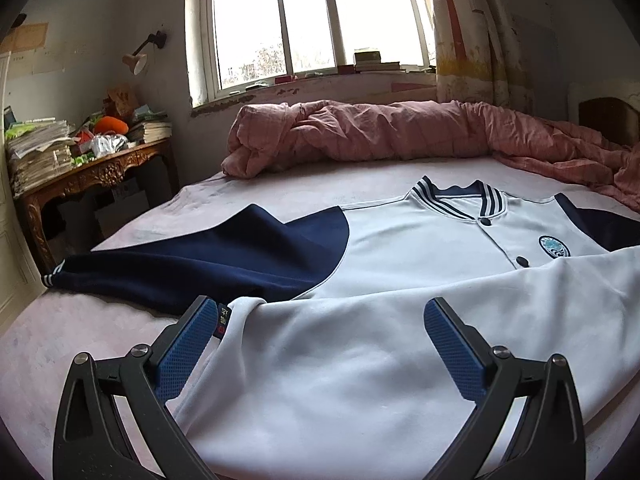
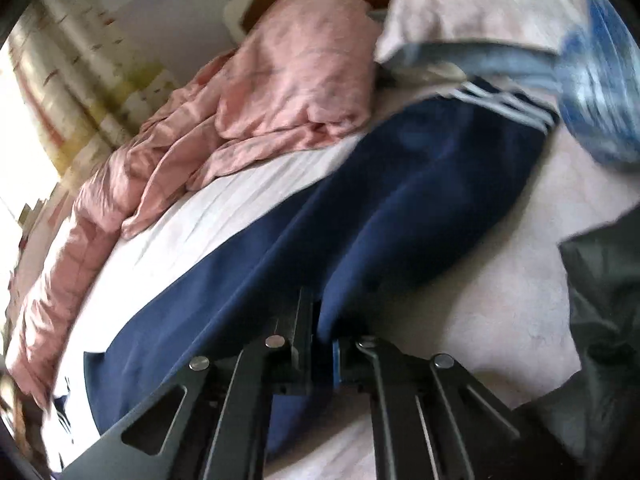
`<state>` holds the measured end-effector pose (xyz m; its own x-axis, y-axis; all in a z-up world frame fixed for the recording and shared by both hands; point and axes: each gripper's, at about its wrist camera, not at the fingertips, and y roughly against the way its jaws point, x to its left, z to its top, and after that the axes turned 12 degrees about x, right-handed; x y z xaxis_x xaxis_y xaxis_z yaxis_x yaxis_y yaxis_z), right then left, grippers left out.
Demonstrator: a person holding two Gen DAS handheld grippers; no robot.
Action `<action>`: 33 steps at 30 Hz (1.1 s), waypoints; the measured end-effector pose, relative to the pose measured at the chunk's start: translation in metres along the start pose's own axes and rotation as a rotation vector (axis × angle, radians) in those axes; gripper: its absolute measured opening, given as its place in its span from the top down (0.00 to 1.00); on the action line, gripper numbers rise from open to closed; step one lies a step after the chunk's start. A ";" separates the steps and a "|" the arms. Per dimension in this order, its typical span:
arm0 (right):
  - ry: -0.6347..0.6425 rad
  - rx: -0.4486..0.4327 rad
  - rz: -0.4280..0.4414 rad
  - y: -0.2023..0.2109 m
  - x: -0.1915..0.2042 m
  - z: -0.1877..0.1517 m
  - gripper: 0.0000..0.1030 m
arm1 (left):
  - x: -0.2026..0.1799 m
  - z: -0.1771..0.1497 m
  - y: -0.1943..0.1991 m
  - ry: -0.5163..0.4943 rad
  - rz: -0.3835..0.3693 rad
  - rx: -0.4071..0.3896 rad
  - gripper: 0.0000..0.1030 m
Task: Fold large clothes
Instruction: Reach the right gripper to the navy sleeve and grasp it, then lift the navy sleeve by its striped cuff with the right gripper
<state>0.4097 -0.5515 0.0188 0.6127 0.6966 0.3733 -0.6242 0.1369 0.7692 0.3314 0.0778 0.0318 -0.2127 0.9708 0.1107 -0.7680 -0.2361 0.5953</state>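
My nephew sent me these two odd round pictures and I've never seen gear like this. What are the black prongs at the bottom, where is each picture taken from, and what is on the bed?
A person holds a two-fingered grabbing tool in each hand, each with a wide-angle camera looking along its fingers. One picture comes from the left gripper, whose jaws stand open over a white and navy jacket spread on the bed. The other comes from the right gripper, whose jaws are shut on the jacket's navy sleeve. A crumpled pink quilt lies at the far side, under the window. The job is folding the jacket.
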 end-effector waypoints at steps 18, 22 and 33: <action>0.470 -0.065 0.332 0.099 0.151 -0.063 0.93 | 0.007 0.002 -0.008 0.022 -0.057 0.043 0.00; 0.540 0.043 0.369 0.092 0.186 -0.099 0.93 | 0.013 0.002 -0.009 0.047 -0.068 0.053 0.00; 0.367 0.382 0.238 0.058 0.180 -0.123 0.56 | 0.013 0.002 -0.011 0.045 -0.071 0.063 0.00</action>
<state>0.4245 -0.3314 0.0672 0.2264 0.8849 0.4071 -0.4630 -0.2699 0.8442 0.3385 0.0930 0.0284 -0.1870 0.9819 0.0314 -0.7432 -0.1623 0.6491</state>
